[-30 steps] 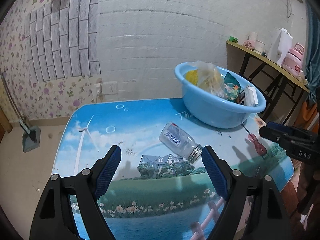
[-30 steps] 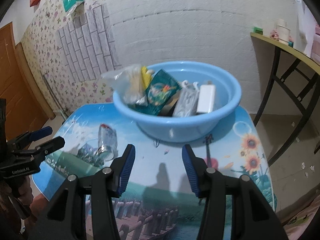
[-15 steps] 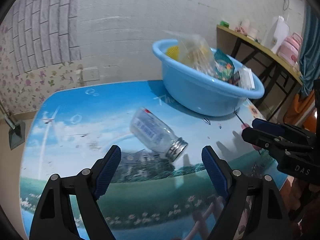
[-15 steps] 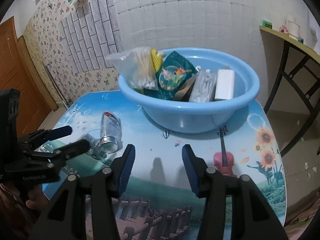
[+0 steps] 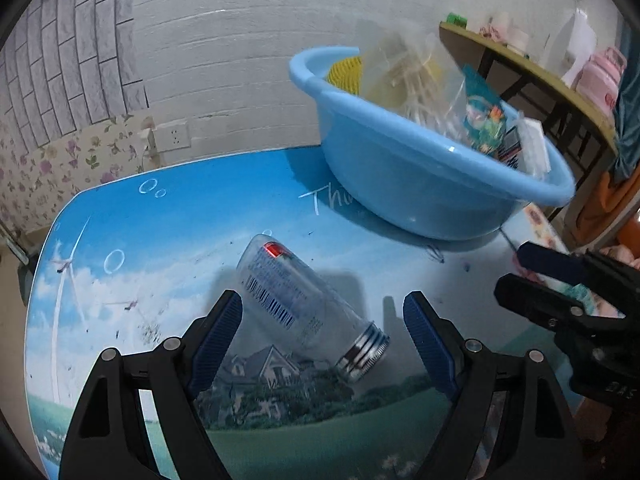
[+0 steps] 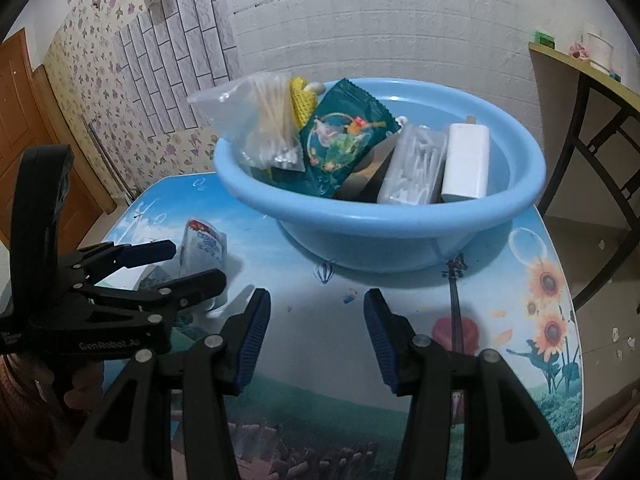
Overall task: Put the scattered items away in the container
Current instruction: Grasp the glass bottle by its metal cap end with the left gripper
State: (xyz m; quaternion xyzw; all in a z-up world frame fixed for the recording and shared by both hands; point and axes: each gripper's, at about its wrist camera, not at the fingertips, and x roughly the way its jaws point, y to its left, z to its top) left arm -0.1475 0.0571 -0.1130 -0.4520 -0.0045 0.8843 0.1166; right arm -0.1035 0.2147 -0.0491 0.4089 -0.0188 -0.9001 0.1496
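Left claw [image 5: 322, 318] has dropped in wide around the bottle [image 5: 304, 308] lying on the counter [image 5: 180, 220] beside the basin [image 6: 380, 224], right claw [image 6: 317, 322] narrow, empty; basin mostly filled, bottle left.

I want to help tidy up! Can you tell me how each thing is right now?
Bottle: lying on its side on the table, cap on.
Basin: upright, holding packets and boxes.
Left gripper: open, its fingers either side of the bottle.
Right gripper: open, empty.
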